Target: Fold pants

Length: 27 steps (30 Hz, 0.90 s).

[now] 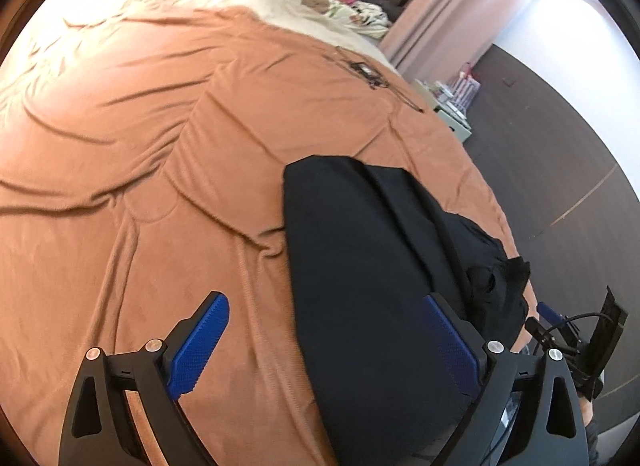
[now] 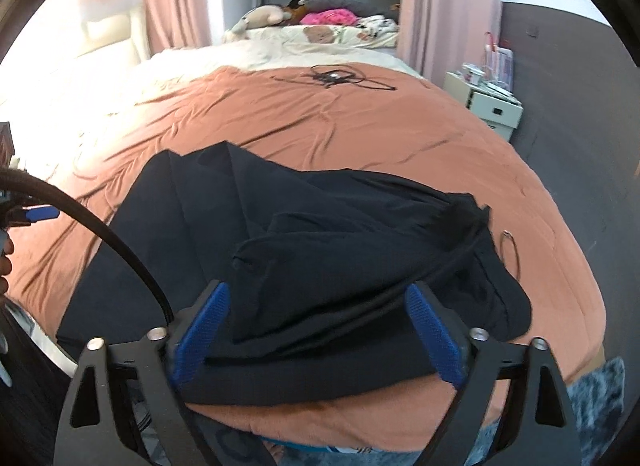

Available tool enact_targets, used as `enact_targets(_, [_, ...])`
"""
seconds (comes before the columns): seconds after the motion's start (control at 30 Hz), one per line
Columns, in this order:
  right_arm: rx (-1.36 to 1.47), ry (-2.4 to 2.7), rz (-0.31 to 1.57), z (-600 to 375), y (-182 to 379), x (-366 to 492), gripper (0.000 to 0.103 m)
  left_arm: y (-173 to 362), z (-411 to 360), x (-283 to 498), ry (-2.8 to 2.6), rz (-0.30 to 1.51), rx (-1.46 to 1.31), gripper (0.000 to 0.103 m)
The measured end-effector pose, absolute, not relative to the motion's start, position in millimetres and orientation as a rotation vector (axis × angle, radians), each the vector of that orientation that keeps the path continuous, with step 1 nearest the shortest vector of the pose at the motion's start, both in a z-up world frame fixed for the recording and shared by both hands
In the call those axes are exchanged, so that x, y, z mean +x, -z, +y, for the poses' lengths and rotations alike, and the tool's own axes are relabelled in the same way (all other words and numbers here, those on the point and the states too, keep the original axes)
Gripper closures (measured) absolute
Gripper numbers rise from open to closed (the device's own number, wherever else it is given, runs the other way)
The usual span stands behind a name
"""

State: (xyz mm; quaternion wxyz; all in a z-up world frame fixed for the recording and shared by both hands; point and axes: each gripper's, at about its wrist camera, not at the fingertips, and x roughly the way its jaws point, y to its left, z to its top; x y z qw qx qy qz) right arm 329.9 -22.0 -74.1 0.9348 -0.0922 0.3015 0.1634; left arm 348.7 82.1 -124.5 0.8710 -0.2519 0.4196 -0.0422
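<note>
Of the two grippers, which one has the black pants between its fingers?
The right gripper: its open fingers straddle a bunched fold of the pants. The left gripper is open too, but mostly over the orange blanket beside them.

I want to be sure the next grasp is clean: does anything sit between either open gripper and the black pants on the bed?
Nothing visible does. The right gripper hangs open directly over the bunched black pants, and the left gripper is open at their edge. The tangle of cables lies farther up the orange bedspread, apart from them.
</note>
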Motion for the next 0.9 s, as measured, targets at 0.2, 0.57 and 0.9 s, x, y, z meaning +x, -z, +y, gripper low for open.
enact_targets(0.2, [-0.305, -0.37, 0.637, 1, 76, 362, 0.023, 137, 90, 354, 0.047, 0.918, -0.546, 0.021])
enact_targets(0.57, [-0.466, -0.444, 0.71, 28, 93, 401, 0.033, 151, 87, 359, 0.038, 0.976, -0.545, 0.033])
enact_targets(0.9, [-0.499, -0.477, 0.733, 21, 79, 403, 0.04, 152, 90, 358, 0.024, 0.976, -0.549, 0.033])
